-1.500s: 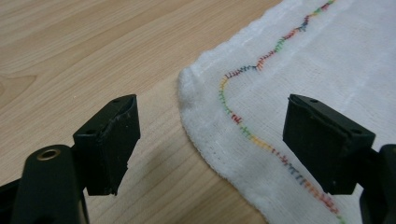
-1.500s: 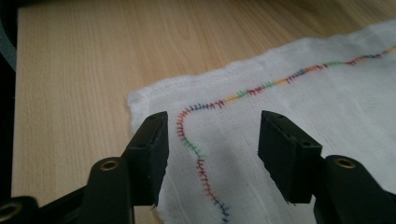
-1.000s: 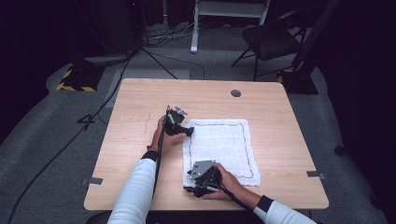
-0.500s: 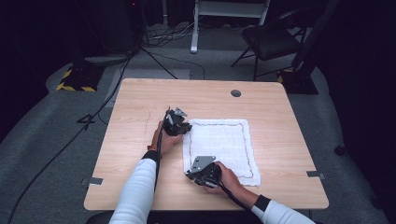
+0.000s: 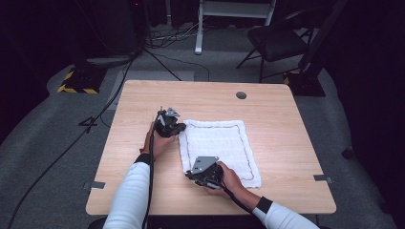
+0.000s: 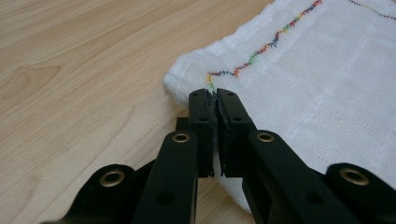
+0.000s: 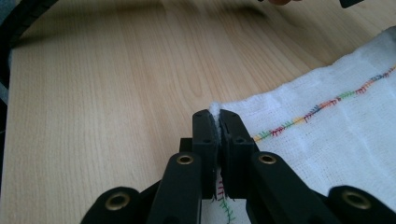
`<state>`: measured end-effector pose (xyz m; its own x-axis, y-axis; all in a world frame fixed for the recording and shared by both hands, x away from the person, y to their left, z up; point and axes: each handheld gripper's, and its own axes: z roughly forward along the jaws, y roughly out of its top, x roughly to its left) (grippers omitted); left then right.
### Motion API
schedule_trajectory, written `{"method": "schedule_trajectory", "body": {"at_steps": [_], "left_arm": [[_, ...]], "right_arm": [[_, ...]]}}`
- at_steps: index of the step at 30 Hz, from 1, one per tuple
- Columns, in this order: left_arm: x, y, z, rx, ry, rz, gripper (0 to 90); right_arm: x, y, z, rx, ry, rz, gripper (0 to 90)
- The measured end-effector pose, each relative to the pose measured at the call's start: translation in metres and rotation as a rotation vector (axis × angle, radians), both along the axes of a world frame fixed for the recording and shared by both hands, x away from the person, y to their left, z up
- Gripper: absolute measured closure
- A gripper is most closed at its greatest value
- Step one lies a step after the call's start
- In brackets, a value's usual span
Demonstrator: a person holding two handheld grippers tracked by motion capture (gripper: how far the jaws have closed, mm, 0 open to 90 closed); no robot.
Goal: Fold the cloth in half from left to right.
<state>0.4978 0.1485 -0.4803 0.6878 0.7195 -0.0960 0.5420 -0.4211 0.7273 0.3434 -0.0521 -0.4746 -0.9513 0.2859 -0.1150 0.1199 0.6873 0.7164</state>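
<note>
A white cloth [image 5: 219, 145] with a multicoloured stitched border lies flat in the middle of the wooden table [image 5: 267, 109]. My left gripper [image 5: 177, 128] is at the cloth's far left corner. In the left gripper view my left gripper [image 6: 214, 95] has just closed, and its jaws pinch the cloth [image 6: 303, 79] at that corner. My right gripper [image 5: 192, 174] is at the near left corner. In the right gripper view my right gripper [image 7: 215, 114] has also just closed, with the cloth's [image 7: 327, 135] edge showing as a white strip between the pads.
A round dark grommet [image 5: 241, 95] sits in the table's far right part. Cables [image 5: 95, 124] trail over the floor at the left. A chair [image 5: 274, 40] and a white stand [image 5: 229, 14] are beyond the table.
Both grippers have closed onto the cloth's left corners. The left hand has shifted a little toward the cloth's far left corner. The cloth lies as before.
</note>
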Motion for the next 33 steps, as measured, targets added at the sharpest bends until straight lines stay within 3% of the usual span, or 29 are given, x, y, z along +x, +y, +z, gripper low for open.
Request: {"method": "schedule_trajectory", "body": {"at_steps": [6,14,25,33], "left_arm": [[-0.002,0.003,0.006,0.001,-0.015,0.002,85.8],[0.0,-0.013,0.023,-0.001,-0.059,-0.008,85.7],[0.011,-0.058,0.034,-0.014,-0.085,-0.062,85.7],[0.021,-0.091,0.038,-0.018,-0.092,-0.103,85.6]], "right_arm": [[-0.002,0.002,0.008,0.024,-0.02,0.002,86.3],[-0.001,-0.015,0.021,0.068,-0.023,-0.028,86.3],[0.0,-0.067,0.042,0.131,-0.028,-0.126,86.3],[0.001,-0.108,0.047,0.128,-0.036,-0.212,86.3]]}}
